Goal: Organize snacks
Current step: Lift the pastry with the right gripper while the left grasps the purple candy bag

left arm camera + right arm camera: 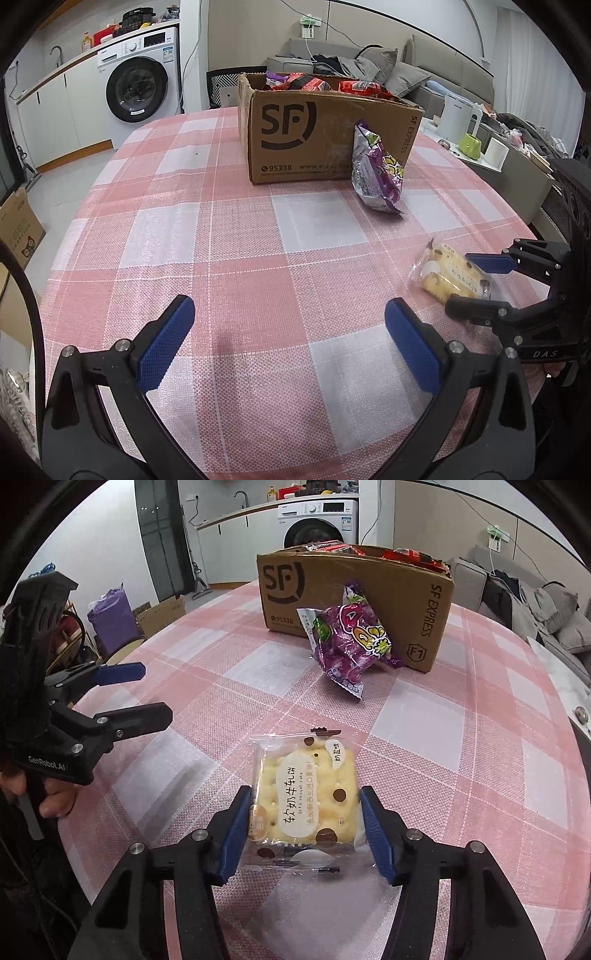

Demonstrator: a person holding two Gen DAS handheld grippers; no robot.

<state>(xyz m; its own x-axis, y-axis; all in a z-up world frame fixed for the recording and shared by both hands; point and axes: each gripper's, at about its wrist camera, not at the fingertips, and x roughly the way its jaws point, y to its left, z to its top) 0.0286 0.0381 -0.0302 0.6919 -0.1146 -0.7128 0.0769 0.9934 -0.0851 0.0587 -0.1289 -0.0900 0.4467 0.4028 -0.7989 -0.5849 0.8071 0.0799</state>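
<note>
In the left wrist view my left gripper hangs spread and empty above the checked tablecloth; in the right wrist view my right gripper pinches the cracker packet on both sides, so I should squeeze gently, then lift toward the cardboard box

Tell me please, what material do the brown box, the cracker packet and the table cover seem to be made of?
Box: corrugated cardboard, matte brown, with printed logo and worn, bent edges. Cracker packet: thin clear plastic film, glossy; the crackers show through and its sealed ends are crimped. Table cover: probably woven plastic or coated cloth; a fine weave texture with a slight sheen.
</note>
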